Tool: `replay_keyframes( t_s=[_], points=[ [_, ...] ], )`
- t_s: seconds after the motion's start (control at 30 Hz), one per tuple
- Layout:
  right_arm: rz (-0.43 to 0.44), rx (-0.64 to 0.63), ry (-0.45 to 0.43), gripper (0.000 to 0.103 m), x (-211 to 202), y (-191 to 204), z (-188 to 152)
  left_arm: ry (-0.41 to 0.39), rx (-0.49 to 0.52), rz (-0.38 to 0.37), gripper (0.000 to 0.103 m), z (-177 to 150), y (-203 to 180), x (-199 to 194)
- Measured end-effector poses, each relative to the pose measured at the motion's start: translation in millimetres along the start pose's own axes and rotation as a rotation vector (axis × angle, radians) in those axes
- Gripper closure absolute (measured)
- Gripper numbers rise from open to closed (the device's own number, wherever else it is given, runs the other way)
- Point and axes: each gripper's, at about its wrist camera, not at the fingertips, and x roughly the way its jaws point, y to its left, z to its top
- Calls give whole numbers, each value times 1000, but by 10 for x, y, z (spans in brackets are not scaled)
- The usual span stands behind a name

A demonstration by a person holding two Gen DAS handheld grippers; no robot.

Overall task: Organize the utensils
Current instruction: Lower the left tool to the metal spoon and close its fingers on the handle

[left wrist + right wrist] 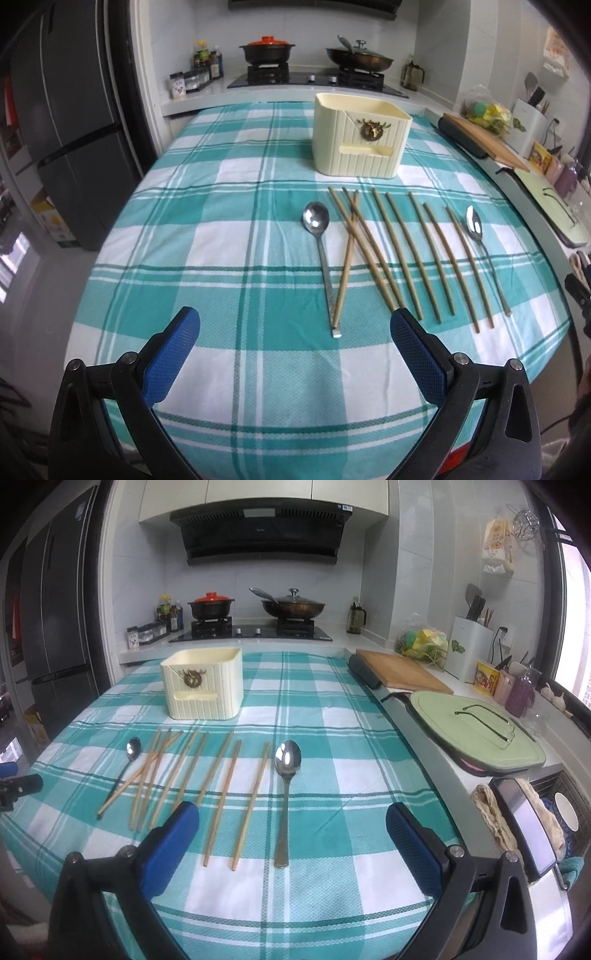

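**Both grippers spread above the checked cloth, utensils laid out ahead**

Left wrist view: the left gripper (295, 328) has its blue-padded fingers (173, 354) spread wide, holding nothing, above the teal-and-white checked tablecloth (207, 229). Ahead, between the two fingertips, lies the round-bowled steel spoon (320, 251), its handle end nearest the gripper. Just beside it, toward the right finger, the thin wooden chopsticks (402, 254) lie in a loose row; two cross each other, and the ends of some sit hidden behind the right fingertip. Beyond that finger's side rests the oval-bowled steel spoon (480, 247). Farther ahead stands the cream ribbed plastic utensil holder (360, 144), upright.

Right wrist view: the right gripper (291, 823) is likewise spread and empty. The oval-bowled steel spoon (286, 794) lies straight ahead between the fingertips. The chopsticks (218, 786) fan outward past the left finger, which covers some ends; the round-bowled spoon (127, 764) is beyond them. The holder (203, 686) stands farther ahead on the left-finger side. Off the right finger's side sit a wooden cutting board (402, 668) and a pale green lid (476, 734).
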Motion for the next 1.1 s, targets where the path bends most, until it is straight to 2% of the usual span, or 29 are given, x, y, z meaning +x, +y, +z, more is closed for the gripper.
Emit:
replay_keyframes(
  t_s=[0.17,0.43,0.57,0.77,0.97,1.03,1.1],
  points=[
    [-32,-26,75,0,431,-80,36,56,5,19,0,245,70,488],
    [20,-3,179,1,1057,-85,126,142,21,33,1,526,60,1264],
    [39,-5,197,1,1300,-74,162,177,25,46,1,581,6,1545],
    [69,12,245,1,1671,-91,176,190,8,68,1,596,-9,1794],
    [67,-36,302,18,1994,-2,104,182,-8,50,0,636,15,1874],
    [67,-38,325,20,2082,1,76,180,-18,49,0,652,34,1894],
    [72,-31,313,20,2104,-15,85,178,-26,55,0,663,29,1908]
  ],
)
